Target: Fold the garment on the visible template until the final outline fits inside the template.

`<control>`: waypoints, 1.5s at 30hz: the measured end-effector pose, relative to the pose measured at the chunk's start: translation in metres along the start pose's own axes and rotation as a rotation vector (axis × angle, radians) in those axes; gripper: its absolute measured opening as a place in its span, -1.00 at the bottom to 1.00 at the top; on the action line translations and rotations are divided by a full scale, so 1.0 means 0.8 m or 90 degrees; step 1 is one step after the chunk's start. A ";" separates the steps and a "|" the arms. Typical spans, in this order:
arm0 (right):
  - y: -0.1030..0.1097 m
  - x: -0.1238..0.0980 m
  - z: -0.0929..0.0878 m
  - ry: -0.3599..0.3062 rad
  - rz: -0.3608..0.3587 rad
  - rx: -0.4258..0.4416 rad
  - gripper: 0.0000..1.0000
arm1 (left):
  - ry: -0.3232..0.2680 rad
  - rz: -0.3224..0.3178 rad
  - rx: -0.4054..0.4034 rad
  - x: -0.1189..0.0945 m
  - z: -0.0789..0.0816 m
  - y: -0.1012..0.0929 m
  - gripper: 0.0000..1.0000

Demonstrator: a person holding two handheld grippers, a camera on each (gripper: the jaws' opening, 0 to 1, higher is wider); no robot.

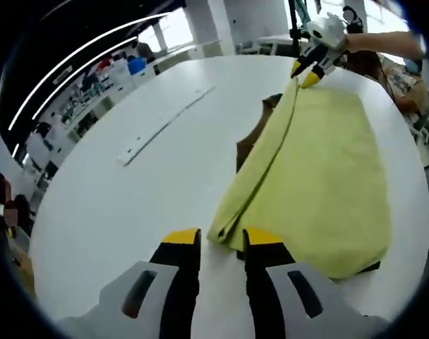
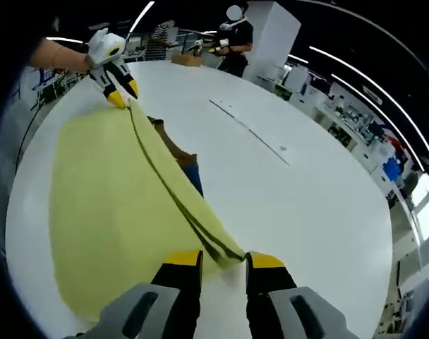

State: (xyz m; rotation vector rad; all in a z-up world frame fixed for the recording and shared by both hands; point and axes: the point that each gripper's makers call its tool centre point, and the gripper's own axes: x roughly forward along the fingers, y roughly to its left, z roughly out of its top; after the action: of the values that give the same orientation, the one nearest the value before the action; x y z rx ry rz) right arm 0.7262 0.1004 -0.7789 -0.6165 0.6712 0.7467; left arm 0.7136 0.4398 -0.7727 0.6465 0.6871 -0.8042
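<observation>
yellow-tipped jaws of the left gripper (image 1: 221,240) pinch one corner of the garment (image 1: 320,176), and the right gripper (image 2: 224,263) is clamped on the opposite corner of the same folded edge, so the doubled hem runs taut between them. the garment is a yellow-green, towel-like cloth with a soft, matte nap, spread across the near half of a round white table (image 1: 116,205). it looks light and limp; i judge it will sag and drag wherever it is not held, so the corners, where the layers stack, are the sound places to grip, and both ends must travel together or the fold will skew. under it a dark template (image 1: 251,145) peeks out along the lifted edge, brown with a blue patch. farther off, a thin pale strip (image 1: 165,123) lies flat on the table.
</observation>
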 end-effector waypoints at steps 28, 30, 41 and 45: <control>-0.021 -0.017 0.022 -0.064 -0.022 0.111 -1.00 | -0.135 0.007 -0.207 -0.027 0.035 0.025 -0.99; -0.025 -0.020 0.025 -0.074 -0.029 0.131 -1.00 | -0.141 0.007 -0.216 -0.032 0.036 0.028 -0.99; -0.028 -0.008 0.025 -0.077 -0.045 0.196 -1.00 | -0.119 0.029 -0.275 -0.018 0.026 0.033 -0.99; -0.026 0.005 0.018 -0.061 -0.051 0.204 -1.00 | -0.093 0.046 -0.257 -0.003 0.021 0.034 -0.99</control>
State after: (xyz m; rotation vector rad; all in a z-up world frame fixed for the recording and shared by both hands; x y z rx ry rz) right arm 0.7493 0.1004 -0.7673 -0.3102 0.6563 0.5750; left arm 0.7392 0.4431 -0.7540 0.2423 0.6636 -0.6139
